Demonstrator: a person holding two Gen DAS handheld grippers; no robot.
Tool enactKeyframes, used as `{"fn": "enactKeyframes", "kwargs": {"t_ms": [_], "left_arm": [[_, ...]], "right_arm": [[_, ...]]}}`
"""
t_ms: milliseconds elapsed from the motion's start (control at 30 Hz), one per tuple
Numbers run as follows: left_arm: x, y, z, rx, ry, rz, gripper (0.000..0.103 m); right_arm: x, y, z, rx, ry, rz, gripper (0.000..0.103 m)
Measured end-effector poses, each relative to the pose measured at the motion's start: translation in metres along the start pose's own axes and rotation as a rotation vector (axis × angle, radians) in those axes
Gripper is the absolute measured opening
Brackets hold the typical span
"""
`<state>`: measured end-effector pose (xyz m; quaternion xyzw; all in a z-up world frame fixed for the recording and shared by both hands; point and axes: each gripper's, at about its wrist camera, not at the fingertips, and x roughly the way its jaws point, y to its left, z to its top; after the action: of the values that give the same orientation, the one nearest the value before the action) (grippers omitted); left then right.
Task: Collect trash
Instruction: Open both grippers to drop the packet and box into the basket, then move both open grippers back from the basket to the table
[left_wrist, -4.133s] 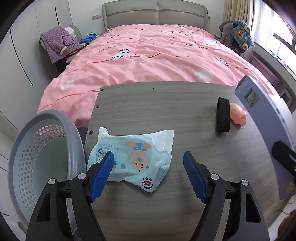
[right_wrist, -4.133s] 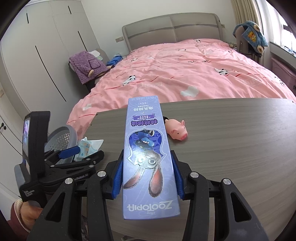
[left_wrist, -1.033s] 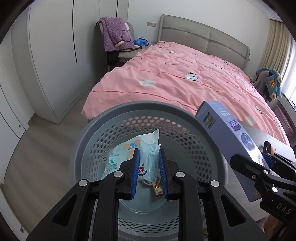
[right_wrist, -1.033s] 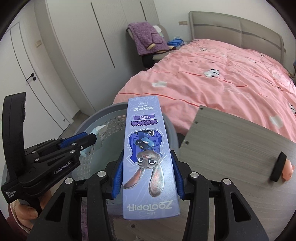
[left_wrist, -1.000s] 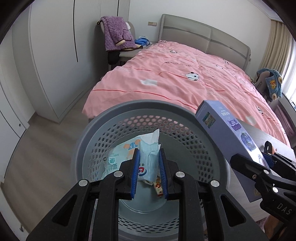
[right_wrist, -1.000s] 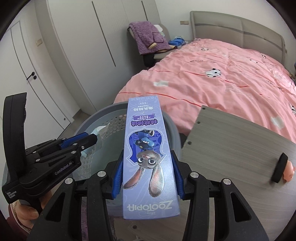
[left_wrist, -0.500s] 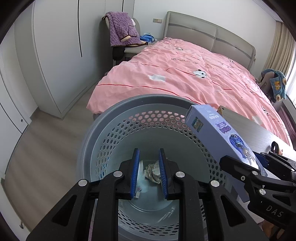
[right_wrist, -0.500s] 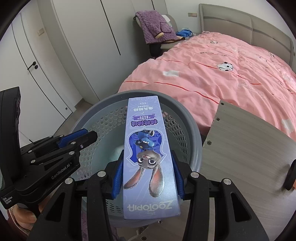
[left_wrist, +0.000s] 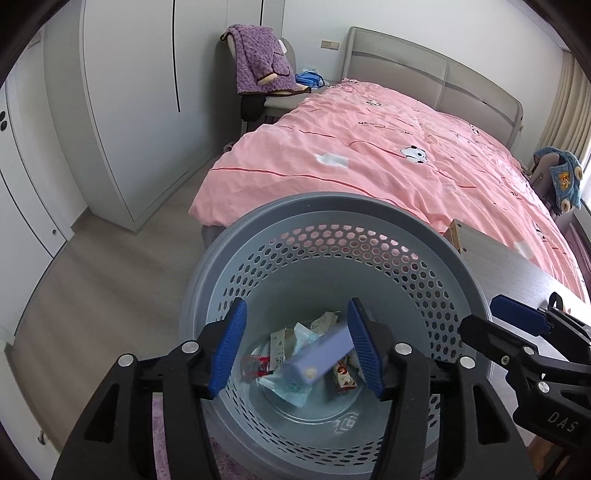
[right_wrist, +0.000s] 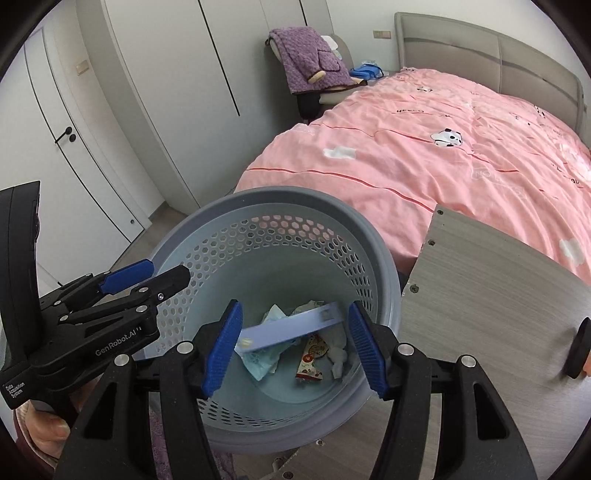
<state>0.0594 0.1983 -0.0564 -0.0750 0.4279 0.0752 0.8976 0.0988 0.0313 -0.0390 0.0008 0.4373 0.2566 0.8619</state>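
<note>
Both tools hang over the grey perforated basket (left_wrist: 334, 221), which stands on the floor beside the corner of the wooden table (right_wrist: 487, 280) and near the foot of the pink bed (left_wrist: 388, 155); the left tool (left_wrist: 297, 345) has its blue pads spread and still opening, with nothing between them; the right tool (right_wrist: 293, 345) is likewise spread and opening, its jaws empty.

The trash lies at the bottom of the basket: the long lilac carton (right_wrist: 291, 326) rests slantwise on top of the pale blue wipes packet (right_wrist: 264, 360), with a red-and-white snack wrapper (right_wrist: 310, 360) and crumpled white paper (right_wrist: 338, 354) beside them; none of it touches either tool.

As a judgement, all of this is light stuff; the carton is stiff thin card, easy to pinch across its narrow width near the middle, though a hard squeeze would dent it; the packet and wrappers are soft, slick film that slides between pads, so they are best taken by a sealed edge or a bunched fold.

A small pink toy (right_wrist: 587, 363) behind a black disc (right_wrist: 578, 349) sits at the table's edge; whether it counts as trash I cannot tell.
</note>
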Motion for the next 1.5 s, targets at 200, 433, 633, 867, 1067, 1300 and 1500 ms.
{"fn": "enactKeyframes", "kwargs": {"t_ms": [200,433,633,867,1067,1300,1500], "left_arm": [[-0.006,0.0,-0.001,0.001,-0.014,0.025,0.063],[-0.013,-0.002,-0.002,0.006,-0.029,0.037,0.067],[-0.02,-0.005,-0.004,0.014,-0.041,0.04,0.071],[-0.026,-0.012,-0.005,0.034,-0.049,0.036,0.072],[-0.029,-0.028,-0.008,0.057,-0.044,0.011,0.073],[-0.029,-0.051,-0.013,0.095,-0.034,-0.025,0.073],[-0.028,-0.079,-0.014,0.133,-0.019,-0.07,0.074]], "right_arm": [[-0.003,-0.001,-0.001,0.004,-0.012,-0.005,0.063],[-0.008,-0.002,-0.003,0.008,-0.022,-0.009,0.065],[-0.015,-0.004,-0.005,0.014,-0.032,-0.012,0.068],[-0.024,-0.011,-0.01,0.032,-0.045,-0.018,0.07],[-0.033,-0.022,-0.017,0.055,-0.051,-0.038,0.072],[-0.05,-0.047,-0.027,0.1,-0.066,-0.079,0.072],[-0.064,-0.078,-0.038,0.149,-0.076,-0.128,0.073]]}}
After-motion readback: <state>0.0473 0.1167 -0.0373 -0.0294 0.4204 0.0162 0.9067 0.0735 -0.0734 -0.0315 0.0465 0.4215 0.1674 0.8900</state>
